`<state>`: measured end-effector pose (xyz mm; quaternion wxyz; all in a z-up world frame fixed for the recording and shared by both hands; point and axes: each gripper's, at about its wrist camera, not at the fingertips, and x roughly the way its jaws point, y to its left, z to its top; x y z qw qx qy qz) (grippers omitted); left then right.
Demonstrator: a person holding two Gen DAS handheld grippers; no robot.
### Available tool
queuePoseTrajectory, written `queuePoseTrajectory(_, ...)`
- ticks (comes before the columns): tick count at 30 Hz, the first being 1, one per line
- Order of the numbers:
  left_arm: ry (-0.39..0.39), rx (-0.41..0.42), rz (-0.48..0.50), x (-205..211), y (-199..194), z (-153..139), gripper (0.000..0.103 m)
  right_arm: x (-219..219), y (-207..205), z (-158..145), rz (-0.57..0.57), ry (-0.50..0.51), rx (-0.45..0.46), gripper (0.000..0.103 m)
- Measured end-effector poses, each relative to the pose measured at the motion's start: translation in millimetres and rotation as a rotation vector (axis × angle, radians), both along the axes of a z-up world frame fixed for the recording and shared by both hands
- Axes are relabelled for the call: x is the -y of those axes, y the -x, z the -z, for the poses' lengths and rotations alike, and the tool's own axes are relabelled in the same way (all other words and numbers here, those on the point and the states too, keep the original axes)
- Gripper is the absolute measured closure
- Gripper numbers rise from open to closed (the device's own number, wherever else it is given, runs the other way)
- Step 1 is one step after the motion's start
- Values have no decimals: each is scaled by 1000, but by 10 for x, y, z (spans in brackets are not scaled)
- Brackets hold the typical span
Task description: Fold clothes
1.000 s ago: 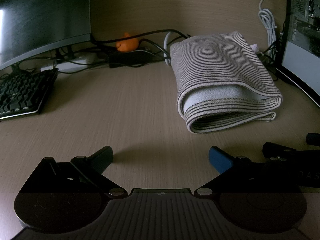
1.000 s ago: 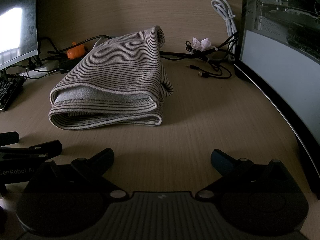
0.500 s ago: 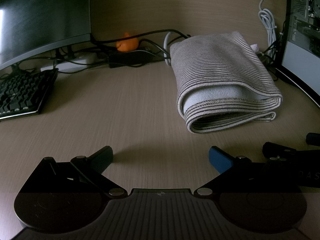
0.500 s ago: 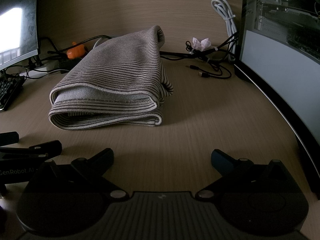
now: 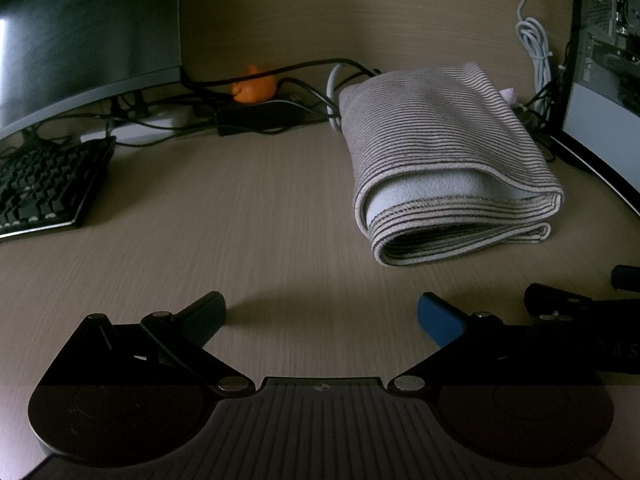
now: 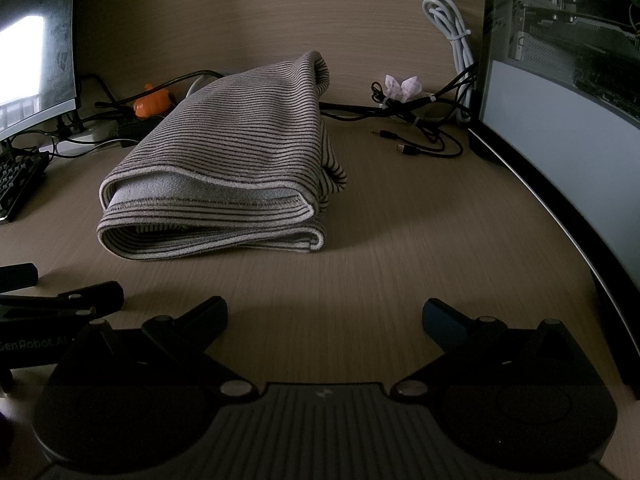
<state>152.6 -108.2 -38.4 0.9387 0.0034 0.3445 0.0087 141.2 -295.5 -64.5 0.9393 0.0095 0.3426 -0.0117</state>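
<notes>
Lying folded into a thick, soft bundle on the wood-grain surface (image 5: 248, 216), striped knit garment (image 5: 444, 152) with pale fleecy lining showing at the open hem, rounded fold at its left, stitched edges stacked in layers; seen closer from the right wrist (image 6: 228, 168), slumped against the back wall. Resting low and well short of the cloth, left gripper (image 5: 322, 316) and right gripper (image 6: 325, 316), both spread wide and holding nothing. Probably little left but squaring up: best done by pinching the loose top hem at both corners, pulling evenly, pressing flat to avoid bunching the limp fabric. Beyond, black keyboard (image 5: 44, 184), tangled cables (image 6: 416, 120), small orange object (image 5: 253, 89), dark monitor (image 5: 84, 36).
</notes>
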Motion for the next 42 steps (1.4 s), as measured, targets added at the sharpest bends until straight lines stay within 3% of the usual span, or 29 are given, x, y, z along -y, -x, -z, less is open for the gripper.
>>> queuePoseTrajectory(42, 2, -26, -5, 1, 25, -39, 0, 6, 0, 3, 3, -5, -2, 0)
